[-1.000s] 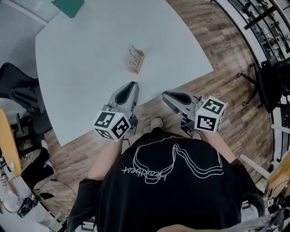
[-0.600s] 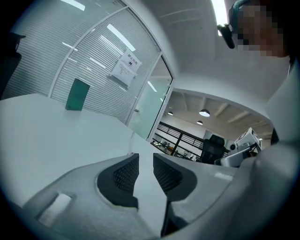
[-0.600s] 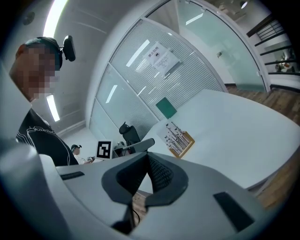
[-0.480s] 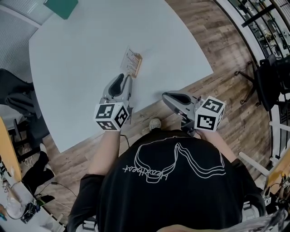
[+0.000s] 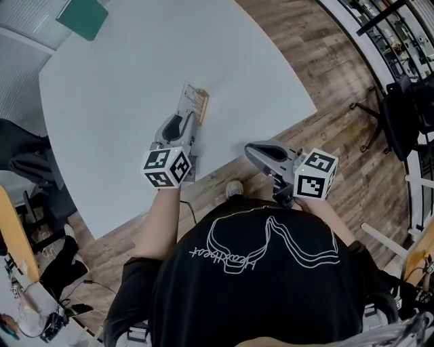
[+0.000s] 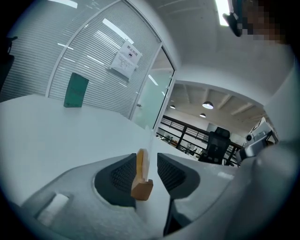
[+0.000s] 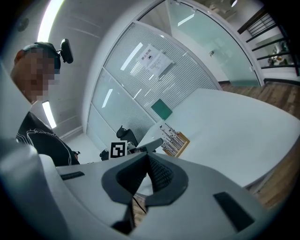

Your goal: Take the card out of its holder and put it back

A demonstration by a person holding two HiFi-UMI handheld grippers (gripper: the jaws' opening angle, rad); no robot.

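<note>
Standing edge-on between the jaws of the left gripper point(image 6: 150, 165), the thin pale card point(image 6: 146, 158) sat upright in its small light-brown wooden block holder point(image 6: 141, 188). The holder rested on the white round-edged table point(image 6: 42, 136). The left gripper's jaws were opening, with the two dark ribbed pads on either side of the holder and card. A clear gap showed on the right side, and neither pad could be seen pressing on the card. In the head view, the left gripper point(image 5: 183, 119) reached over the table with its tips just beside the holder point(image 5: 203, 108). The card point(image 5: 189, 100) leaned slightly and showed rows of dark print on a light face. The right gripper view showed the same printed face of the card point(image 7: 168, 135) above the wooden strip of the holder point(image 7: 181, 140). The right gripper point(image 7: 146, 172) had its jaws closed together with nothing between them. In the head view, the right gripper point(image 5: 253, 148) was held well apart from the holder, beyond the table edge, above the brown wood-plank floor point(image 5: 305, 41). A flat dark-green rectangular panel point(image 5: 81, 17) lay at the far corner of the table point(image 5: 122, 74).
</note>
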